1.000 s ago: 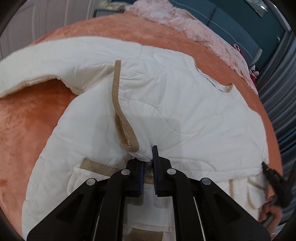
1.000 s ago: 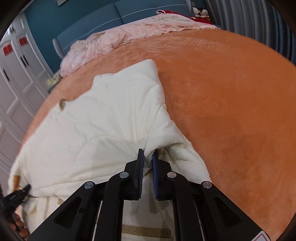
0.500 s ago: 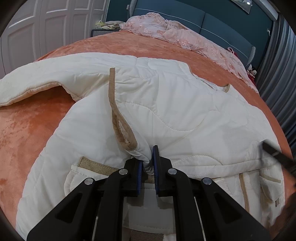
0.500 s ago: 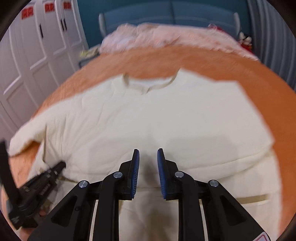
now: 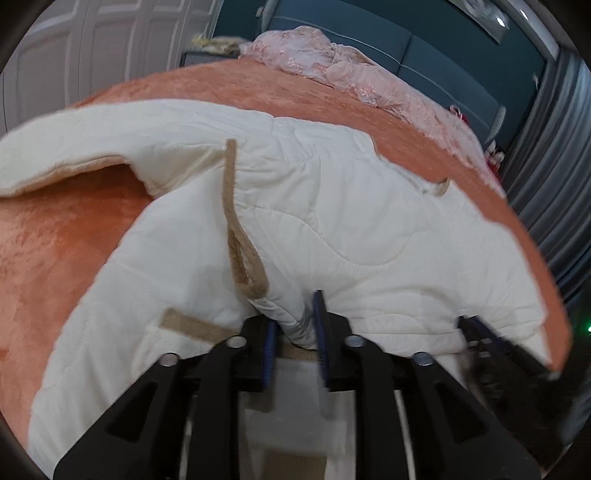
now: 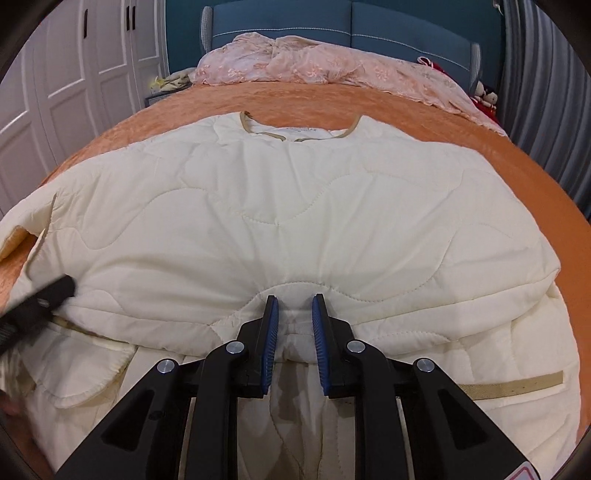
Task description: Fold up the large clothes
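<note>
Left fingers: on my left gripper (image 5: pixel 294 332) the blue-padded jaws stand parted, with a bunched fold of the cream quilted jacket (image 5: pixel 332 229) lying between them; I see the cloth touching the left pad, but I cannot tell whether the right pad bears on it, so I cannot tell if it is gripped.
Right fingers: my right gripper (image 6: pixel 294 326) is released, jaws apart, the pads poised at the folded edge of the jacket (image 6: pixel 295 206) with nothing pinched.
Jacket position: I see it spread on the orange velvet bedspread (image 6: pixel 406 103), its lower part folded up over the body, tan-trimmed neckline (image 6: pixel 299 131) toward the headboard.
Sleeve: in my left view one sleeve (image 5: pixel 92 133) reaches out to the left across the bedspread (image 5: pixel 55 240).
Trim: a tan binding strip (image 5: pixel 236 214) runs down the jacket toward my left jaws.
Other gripper seen: my left gripper (image 6: pixel 37 301) shows blurred at the jacket's left edge in the right view.
Background: a pink lace cover (image 6: pixel 332 66) lies heaped against the blue padded headboard (image 6: pixel 351 22); white panelled wardrobe doors (image 6: pixel 74 74) stand to the left.
</note>
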`<state>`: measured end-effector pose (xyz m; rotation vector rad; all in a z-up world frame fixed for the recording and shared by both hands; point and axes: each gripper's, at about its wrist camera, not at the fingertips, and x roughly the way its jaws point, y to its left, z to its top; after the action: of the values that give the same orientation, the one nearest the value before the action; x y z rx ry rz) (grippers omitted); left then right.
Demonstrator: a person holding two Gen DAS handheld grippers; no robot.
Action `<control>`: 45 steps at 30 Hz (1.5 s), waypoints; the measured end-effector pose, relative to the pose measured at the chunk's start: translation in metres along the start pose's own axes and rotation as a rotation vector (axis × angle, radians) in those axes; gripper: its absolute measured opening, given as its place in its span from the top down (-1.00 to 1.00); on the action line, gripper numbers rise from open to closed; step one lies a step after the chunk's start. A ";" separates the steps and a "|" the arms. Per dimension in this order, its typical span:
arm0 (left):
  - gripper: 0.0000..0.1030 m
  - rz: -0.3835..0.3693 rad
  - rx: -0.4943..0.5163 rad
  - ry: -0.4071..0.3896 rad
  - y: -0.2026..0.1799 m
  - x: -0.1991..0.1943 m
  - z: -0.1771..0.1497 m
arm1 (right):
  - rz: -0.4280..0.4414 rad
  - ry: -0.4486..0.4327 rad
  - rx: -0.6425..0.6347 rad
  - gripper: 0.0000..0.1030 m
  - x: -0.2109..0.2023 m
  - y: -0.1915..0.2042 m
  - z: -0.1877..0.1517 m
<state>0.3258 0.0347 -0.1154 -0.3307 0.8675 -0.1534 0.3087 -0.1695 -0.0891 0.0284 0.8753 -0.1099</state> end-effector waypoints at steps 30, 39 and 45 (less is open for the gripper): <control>0.89 0.011 -0.279 -0.277 0.175 -0.147 0.199 | 0.078 -0.019 0.075 0.67 -0.007 -0.011 0.002; 0.85 -0.361 0.099 -0.156 -0.102 -0.119 0.176 | 0.189 -0.089 0.218 0.09 -0.047 -0.044 -0.006; -0.62 -0.419 0.064 0.036 -0.152 -0.044 0.106 | 0.227 -0.118 0.289 -0.21 -0.076 -0.085 -0.015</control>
<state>0.3791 -0.0725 0.0321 -0.4481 0.8188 -0.5753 0.2398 -0.2467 -0.0385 0.3871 0.7277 -0.0240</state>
